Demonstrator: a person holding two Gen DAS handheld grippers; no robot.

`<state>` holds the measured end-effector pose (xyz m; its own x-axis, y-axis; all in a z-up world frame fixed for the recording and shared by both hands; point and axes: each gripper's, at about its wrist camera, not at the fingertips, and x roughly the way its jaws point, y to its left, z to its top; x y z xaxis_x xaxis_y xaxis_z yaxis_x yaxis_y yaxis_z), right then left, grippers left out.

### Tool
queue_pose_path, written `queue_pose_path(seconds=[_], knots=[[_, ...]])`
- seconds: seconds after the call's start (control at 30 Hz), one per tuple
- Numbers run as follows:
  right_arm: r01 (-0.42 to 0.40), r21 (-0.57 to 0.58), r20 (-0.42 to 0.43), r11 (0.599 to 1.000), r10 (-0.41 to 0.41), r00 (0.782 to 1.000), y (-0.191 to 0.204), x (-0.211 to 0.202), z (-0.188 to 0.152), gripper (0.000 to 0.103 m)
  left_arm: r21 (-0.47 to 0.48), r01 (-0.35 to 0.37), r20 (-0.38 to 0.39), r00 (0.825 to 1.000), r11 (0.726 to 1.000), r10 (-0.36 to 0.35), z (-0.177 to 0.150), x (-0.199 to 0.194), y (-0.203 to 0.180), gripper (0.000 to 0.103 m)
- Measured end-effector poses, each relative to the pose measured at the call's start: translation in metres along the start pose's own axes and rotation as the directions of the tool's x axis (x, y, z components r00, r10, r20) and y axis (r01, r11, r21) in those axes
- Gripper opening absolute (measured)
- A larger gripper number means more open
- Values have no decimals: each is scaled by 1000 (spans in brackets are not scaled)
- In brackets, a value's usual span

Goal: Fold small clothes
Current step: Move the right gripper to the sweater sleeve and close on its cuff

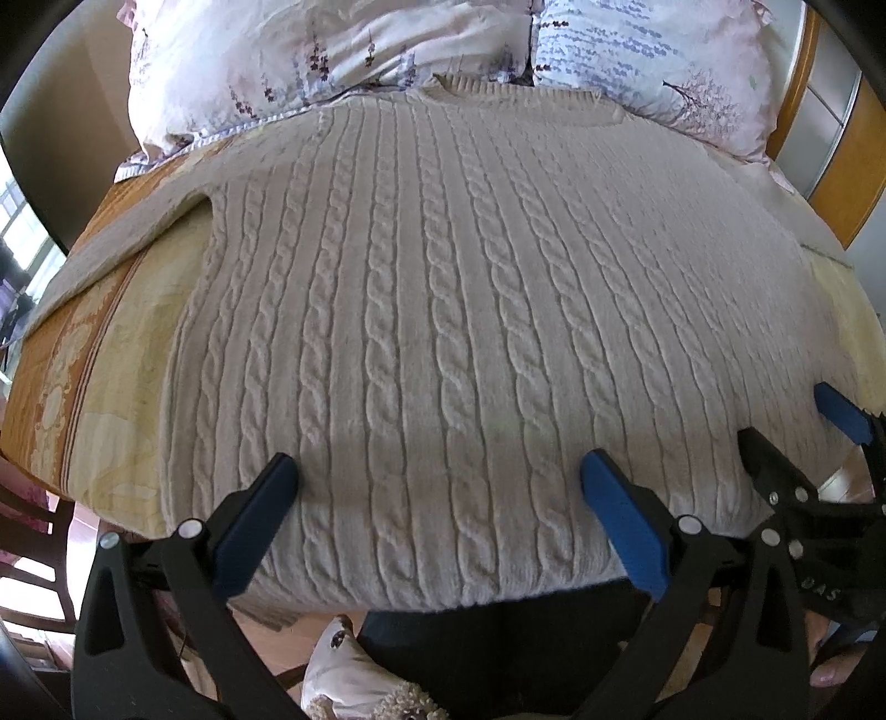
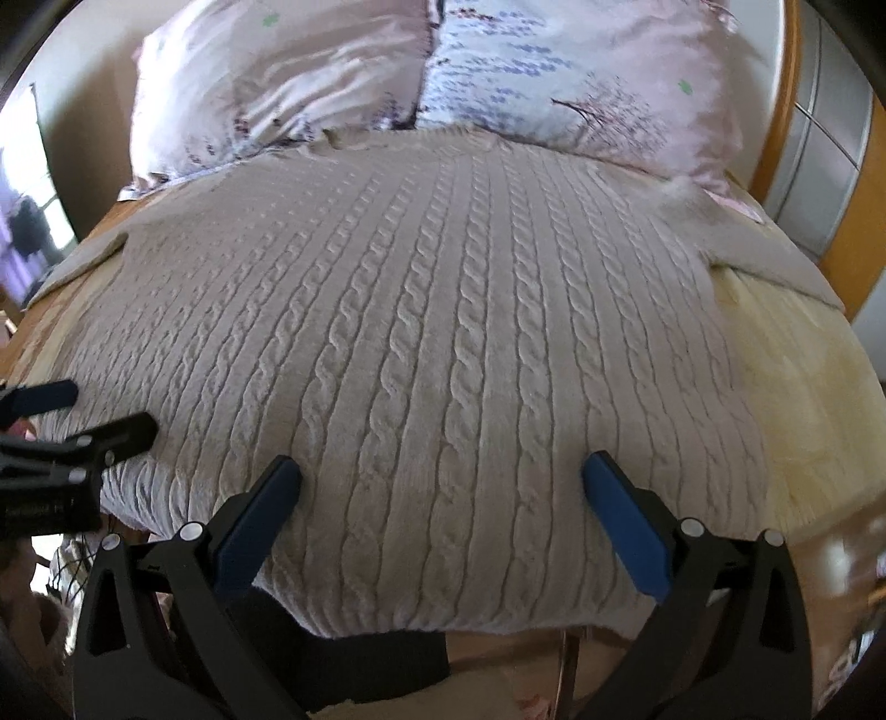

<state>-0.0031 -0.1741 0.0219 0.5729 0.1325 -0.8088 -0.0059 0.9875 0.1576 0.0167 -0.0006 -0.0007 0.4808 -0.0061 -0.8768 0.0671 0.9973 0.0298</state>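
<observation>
A cream cable-knit sweater (image 1: 443,288) lies flat, front up, on a yellow patterned cloth, collar at the far end. It also fills the right wrist view (image 2: 443,332). One sleeve (image 1: 127,232) runs out to the left, the other sleeve (image 2: 775,266) to the right. My left gripper (image 1: 437,476) is open, its blue-padded fingers spread above the sweater's near hem, empty. My right gripper (image 2: 440,476) is open over the hem further right, empty. Each gripper shows in the other's view: the right one (image 1: 797,426) and the left one (image 2: 105,410).
Two floral pillows (image 1: 387,50) lie behind the collar. A wooden frame (image 2: 786,111) and a grey panelled wall stand at the right. The yellow cloth (image 2: 803,399) is bare right of the sweater. A dark chair (image 1: 33,554) stands low left.
</observation>
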Motion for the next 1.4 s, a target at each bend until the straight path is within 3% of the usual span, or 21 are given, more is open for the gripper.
queue_pose_path(seconds=[0.13, 0.23, 0.33, 0.4, 0.47, 0.6, 0.63, 0.7, 0.77, 0.87, 0.9, 1.0, 1.17, 1.4], knots=[[-37, 22, 13, 999, 37, 999, -11, 0, 10, 102, 22, -7, 35, 999, 1000, 6, 10, 3, -2, 101], [-44, 124, 69, 991, 36, 997, -42, -9, 29, 99, 22, 23, 57, 998, 999, -25, 21, 5, 0, 101], [-43, 269, 131, 962, 7, 991, -92, -20, 53, 96, 6, 125, 76, 989, 992, -125, 34, 6, 6, 101], [-42, 367, 149, 929, -14, 989, -132, -22, 68, 86, -12, 215, 104, 972, 977, -213, 45, 4, 11, 101], [-32, 443, 148, 896, -38, 988, -165, -18, 79, 77, -11, 243, 137, 961, 970, -239, 54, 1, 13, 101], [-43, 637, 126, 770, -49, 991, -240, 1, 94, 62, 45, 195, 176, 964, 980, -200, 77, -5, 8, 101], [-55, 704, 115, 708, -38, 993, -263, 11, 94, 56, 51, 192, 170, 965, 980, -198, 82, -3, 9, 101], [-55, 766, 99, 640, -33, 995, -288, 23, 92, 50, 53, 214, 138, 966, 975, -219, 94, 1, 11, 101], [-28, 819, 74, 573, -57, 996, -313, 35, 89, 48, 31, 253, 92, 963, 967, -255, 104, 7, 16, 101], [15, 864, 33, 503, -87, 996, -335, 48, 84, 48, -5, 299, 43, 953, 954, -298, 114, 18, 21, 101], [11, 885, 29, 466, -79, 996, -342, 54, 80, 48, -20, 313, 34, 949, 950, -312, 117, 21, 23, 101], [-5, 912, 33, 410, -62, 998, -358, 61, 74, 47, -37, 316, 51, 948, 948, -314, 125, 24, 26, 101], [-30, 917, 66, 399, -76, 995, -367, 63, 75, 43, -8, 301, 102, 949, 954, -299, 133, 20, 25, 101], [-70, 920, 113, 385, -91, 989, -374, 66, 69, 29, 12, 345, 99, 933, 938, -345, 142, 23, 22, 101]])
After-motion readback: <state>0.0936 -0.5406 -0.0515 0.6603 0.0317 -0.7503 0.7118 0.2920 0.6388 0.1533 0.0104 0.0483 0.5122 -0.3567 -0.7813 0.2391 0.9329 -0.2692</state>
